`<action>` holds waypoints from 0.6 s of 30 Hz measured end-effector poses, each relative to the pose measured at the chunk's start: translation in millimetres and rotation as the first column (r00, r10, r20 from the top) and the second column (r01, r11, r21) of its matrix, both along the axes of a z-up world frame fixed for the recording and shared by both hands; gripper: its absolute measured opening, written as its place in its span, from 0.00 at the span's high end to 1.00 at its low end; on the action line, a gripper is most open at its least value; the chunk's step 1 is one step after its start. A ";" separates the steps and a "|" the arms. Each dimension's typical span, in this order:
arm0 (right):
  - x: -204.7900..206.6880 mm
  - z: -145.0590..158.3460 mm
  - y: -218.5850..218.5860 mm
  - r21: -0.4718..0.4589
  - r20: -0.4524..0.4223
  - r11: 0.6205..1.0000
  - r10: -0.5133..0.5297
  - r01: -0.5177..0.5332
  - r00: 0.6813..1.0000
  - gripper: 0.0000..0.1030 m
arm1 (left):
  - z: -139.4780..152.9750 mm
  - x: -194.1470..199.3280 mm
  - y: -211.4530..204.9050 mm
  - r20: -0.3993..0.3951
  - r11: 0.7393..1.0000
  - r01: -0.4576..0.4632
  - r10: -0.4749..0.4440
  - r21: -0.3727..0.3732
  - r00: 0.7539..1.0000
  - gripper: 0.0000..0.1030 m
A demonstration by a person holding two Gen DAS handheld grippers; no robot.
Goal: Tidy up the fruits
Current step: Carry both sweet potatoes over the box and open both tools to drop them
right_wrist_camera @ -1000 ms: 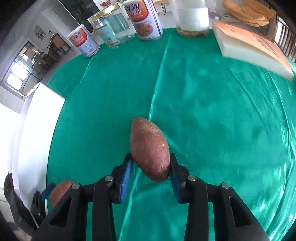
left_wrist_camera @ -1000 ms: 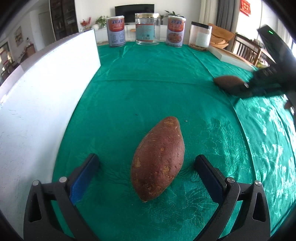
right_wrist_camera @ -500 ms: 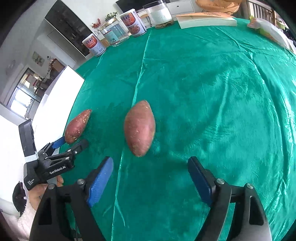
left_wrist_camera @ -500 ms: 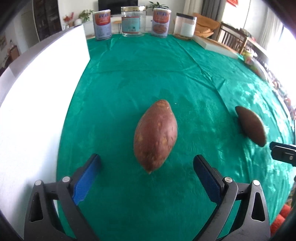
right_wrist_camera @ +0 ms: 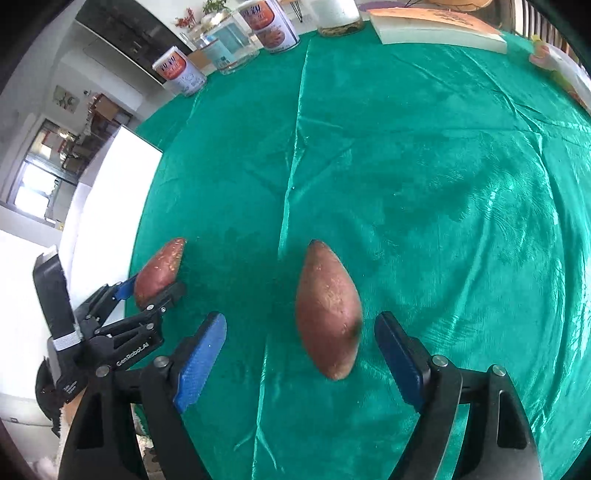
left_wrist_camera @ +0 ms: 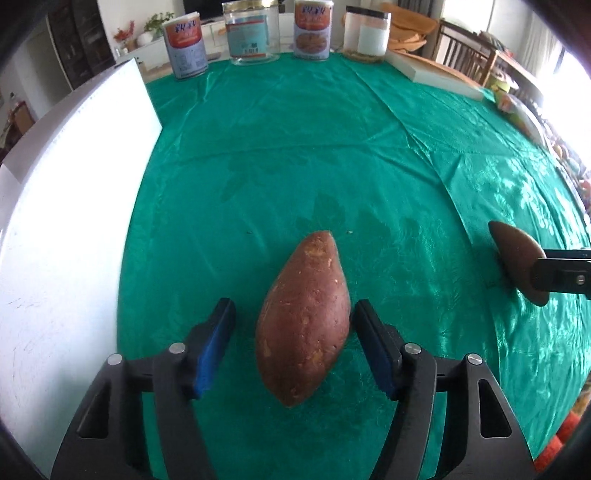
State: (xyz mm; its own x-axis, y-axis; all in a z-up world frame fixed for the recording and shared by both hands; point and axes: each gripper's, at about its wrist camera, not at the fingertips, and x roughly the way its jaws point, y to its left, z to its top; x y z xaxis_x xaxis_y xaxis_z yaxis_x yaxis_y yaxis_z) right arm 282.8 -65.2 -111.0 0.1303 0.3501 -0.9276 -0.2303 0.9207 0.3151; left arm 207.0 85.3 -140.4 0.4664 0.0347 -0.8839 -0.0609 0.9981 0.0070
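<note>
Two reddish-brown sweet potatoes lie on the green tablecloth. In the left wrist view one sweet potato lies between the fingers of my left gripper, which stands open around it with small gaps on both sides. In the right wrist view the other sweet potato lies between the open fingers of my right gripper, not touched. That view also shows the left gripper around the first sweet potato. The second sweet potato shows at the right of the left wrist view.
A white board stands along the table's left side. Two cans, a glass jar and a white-filled jar stand at the far edge. A flat box lies at the far right.
My left gripper has moved forward around its sweet potato and narrowed. My right gripper, which let go of its sweet potato earlier, has narrowed somewhat around it but stays open.
</note>
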 end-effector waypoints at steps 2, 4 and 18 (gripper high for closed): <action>6.2 -5.7 10.7 -0.058 0.012 0.998 0.027 -0.026 1.000 0.36 | 3.5 -1.9 1.4 0.017 1.000 0.000 0.000 -0.026 1.000 0.59; 5.5 -7.8 14.5 -0.109 0.033 0.993 0.054 -0.050 0.998 0.61 | 4.8 -7.2 4.7 0.025 0.999 -0.014 0.016 -0.052 1.000 0.59; -85.0 83.3 30.3 0.448 0.053 0.892 0.039 -0.059 0.998 0.61 | 130.3 -162.8 51.8 0.195 0.793 0.095 0.031 -0.602 0.980 0.59</action>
